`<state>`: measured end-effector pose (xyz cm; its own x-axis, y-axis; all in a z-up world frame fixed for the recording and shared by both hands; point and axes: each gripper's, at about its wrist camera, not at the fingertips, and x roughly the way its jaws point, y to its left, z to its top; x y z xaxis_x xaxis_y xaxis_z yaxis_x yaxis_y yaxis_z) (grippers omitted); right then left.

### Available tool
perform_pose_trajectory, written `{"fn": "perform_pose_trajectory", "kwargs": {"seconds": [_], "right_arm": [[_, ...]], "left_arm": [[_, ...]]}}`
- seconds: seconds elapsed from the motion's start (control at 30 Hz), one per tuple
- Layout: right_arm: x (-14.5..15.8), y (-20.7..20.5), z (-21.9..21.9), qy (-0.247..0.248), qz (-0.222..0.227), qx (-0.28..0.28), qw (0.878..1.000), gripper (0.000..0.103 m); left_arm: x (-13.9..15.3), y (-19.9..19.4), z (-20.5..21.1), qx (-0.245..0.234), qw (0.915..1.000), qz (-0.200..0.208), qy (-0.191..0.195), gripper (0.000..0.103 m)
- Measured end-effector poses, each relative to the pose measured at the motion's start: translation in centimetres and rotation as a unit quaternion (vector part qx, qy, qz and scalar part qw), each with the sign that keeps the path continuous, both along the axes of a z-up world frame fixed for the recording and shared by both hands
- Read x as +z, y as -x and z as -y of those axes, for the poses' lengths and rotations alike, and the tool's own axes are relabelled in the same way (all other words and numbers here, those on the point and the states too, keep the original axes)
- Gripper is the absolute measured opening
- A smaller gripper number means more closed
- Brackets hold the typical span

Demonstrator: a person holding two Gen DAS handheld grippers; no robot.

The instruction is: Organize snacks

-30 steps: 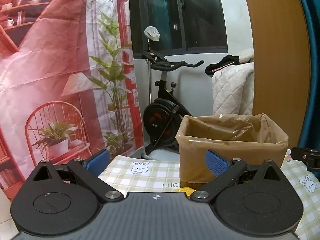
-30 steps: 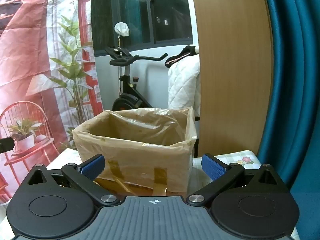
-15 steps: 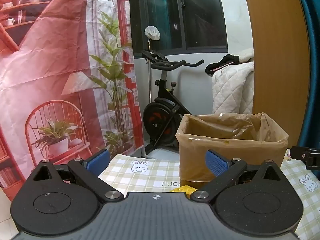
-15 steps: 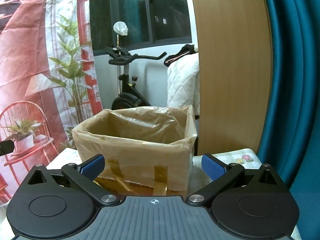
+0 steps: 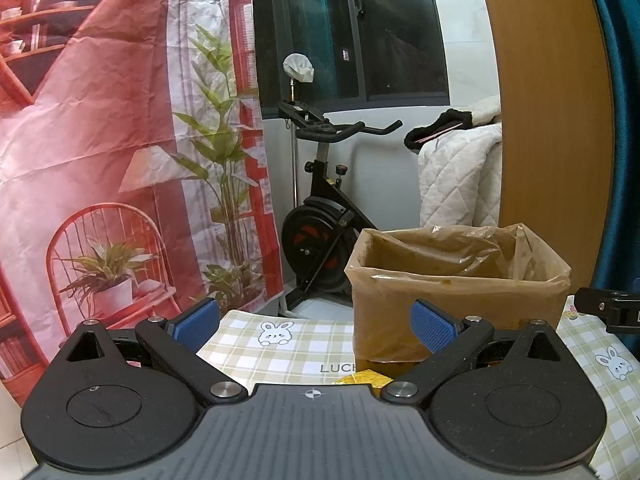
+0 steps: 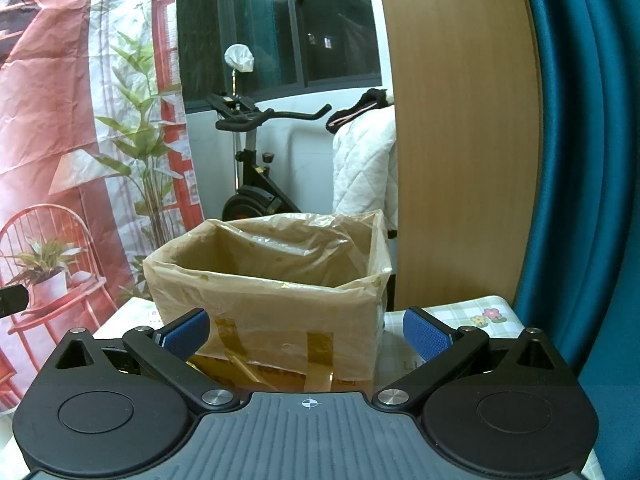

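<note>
A checked bunny tablecloth [image 5: 304, 344] covers the desk; behind stand one exercise bike [image 5: 320, 216] and one red backdrop [image 5: 100, 140]. One lined box [image 6: 276, 288] sits at the far edge. Left gripper [image 5: 316, 320] and right gripper [image 6: 306, 330] both gape, empty.

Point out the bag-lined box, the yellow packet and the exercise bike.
bag-lined box [image 6: 280, 312]: right wrist view, front wall.
yellow packet [image 5: 366, 379]: left wrist view, visible top.
exercise bike [image 5: 316, 236]: left wrist view, flywheel.
</note>
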<state>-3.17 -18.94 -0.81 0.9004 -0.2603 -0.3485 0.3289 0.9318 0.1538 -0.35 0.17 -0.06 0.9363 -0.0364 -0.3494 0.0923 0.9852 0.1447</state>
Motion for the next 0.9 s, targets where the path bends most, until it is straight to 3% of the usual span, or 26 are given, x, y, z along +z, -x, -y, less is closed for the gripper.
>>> {"fn": "perform_pose_trajectory", "kwargs": {"seconds": [0.9], "right_arm": [[-0.05,0.16,-0.17,0.009,-0.003,0.001,1.000,0.103]], "left_arm": [[0.00,-0.11,-0.33,-0.003,1.0000,-0.003,0.007,0.102]]}}
